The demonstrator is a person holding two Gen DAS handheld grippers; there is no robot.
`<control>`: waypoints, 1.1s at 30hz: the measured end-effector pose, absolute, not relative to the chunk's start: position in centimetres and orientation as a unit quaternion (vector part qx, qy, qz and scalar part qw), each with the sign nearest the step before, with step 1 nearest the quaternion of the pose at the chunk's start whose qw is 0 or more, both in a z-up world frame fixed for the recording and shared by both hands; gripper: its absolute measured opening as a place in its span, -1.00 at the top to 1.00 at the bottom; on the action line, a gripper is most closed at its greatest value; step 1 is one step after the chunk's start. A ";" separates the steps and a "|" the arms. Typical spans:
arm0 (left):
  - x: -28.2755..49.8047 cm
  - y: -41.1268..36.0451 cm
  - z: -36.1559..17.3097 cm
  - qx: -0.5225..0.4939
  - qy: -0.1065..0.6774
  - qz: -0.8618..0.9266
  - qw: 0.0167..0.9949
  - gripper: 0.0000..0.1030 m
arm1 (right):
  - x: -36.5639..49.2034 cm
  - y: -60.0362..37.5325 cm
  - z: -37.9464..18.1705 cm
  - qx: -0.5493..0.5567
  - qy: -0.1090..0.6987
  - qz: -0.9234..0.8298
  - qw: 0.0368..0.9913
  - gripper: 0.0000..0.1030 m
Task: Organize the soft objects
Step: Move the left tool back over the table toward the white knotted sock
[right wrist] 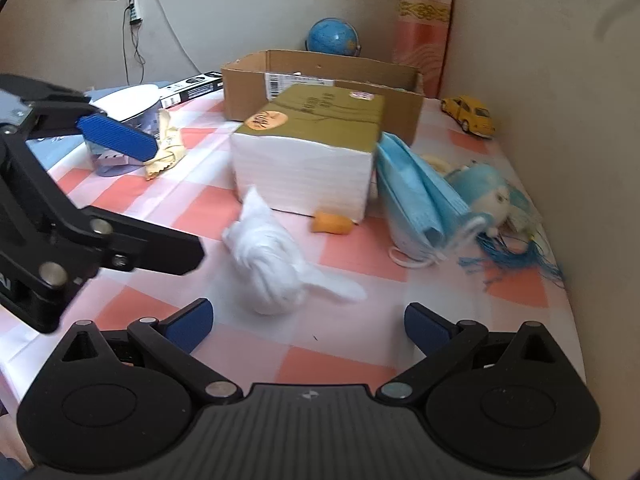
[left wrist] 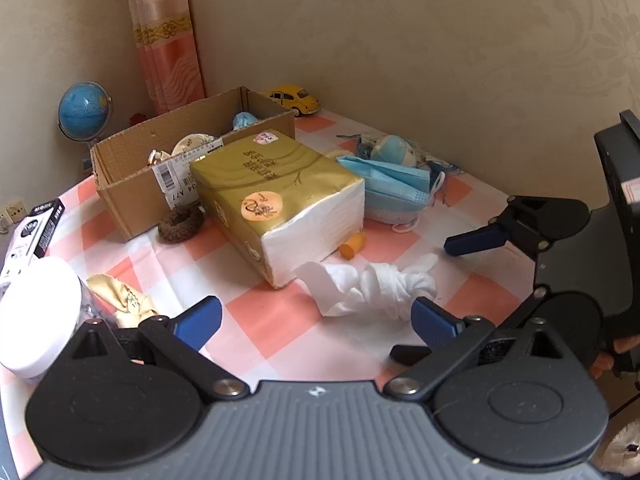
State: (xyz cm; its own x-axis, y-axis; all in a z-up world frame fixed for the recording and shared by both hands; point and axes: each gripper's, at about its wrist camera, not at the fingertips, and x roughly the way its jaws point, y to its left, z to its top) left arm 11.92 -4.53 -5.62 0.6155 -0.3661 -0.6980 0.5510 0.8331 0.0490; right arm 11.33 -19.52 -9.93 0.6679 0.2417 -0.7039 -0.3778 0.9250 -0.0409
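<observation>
Left hand-held gripper (left wrist: 316, 322) spread wide, holding nothing, hovering over the checked table (left wrist: 280, 320). Right hand-held gripper (right wrist: 308, 326) likewise wide apart and empty.

Landmark: tissue pack (left wrist: 280, 196), gold top, white end, lying mid-table.
- Just in front of the pack: crumpled white cloth (left wrist: 372, 288), loose on the table, between the left gripper's blue pads (left wrist: 434, 320) and slightly ahead of them; blurred in the right wrist view.
- Touching the pack's front corner: small orange piece (left wrist: 354, 245).
- Right of the pack: stack of blue masks (left wrist: 394, 188), with a blue plush (left wrist: 394, 148) behind.
- Behind and left of the pack: open carton (left wrist: 132, 168), holding a blue item (left wrist: 245, 120), a pale round thing (left wrist: 192, 143), possibly fabric, and something small beside it.
- Against the carton's front: brown scrunchie (left wrist: 181, 223).
- Far left of the pack: white tub (left wrist: 38, 316), yellow cloth (left wrist: 124, 300) beside it.
</observation>
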 end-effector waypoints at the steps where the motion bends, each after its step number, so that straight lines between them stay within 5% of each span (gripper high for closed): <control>1: 11.8 -4.6 -5.4 0.134 0.349 -0.256 0.891 -0.95 | 11.3 -19.3 -9.9 -0.094 0.368 0.172 0.909 -0.96; 16: 12.1 -1.8 -5.5 0.117 0.359 -0.213 0.901 -0.95 | 12.4 -17.5 -8.7 -0.117 0.352 0.202 0.907 -0.29; 18: 11.9 -1.8 -5.5 0.116 0.359 -0.217 0.900 -0.95 | 12.2 -17.4 -8.7 -0.118 0.357 0.207 0.903 -0.30; 21: 11.9 -2.2 -5.6 0.111 0.361 -0.230 0.897 -0.95 | 11.4 -17.8 -8.6 -0.122 0.353 0.200 0.906 -0.58; 33: 12.0 -6.4 -7.6 0.097 0.391 -0.297 0.866 -0.95 | 9.3 -22.3 -9.5 -0.098 0.368 0.154 0.912 -0.82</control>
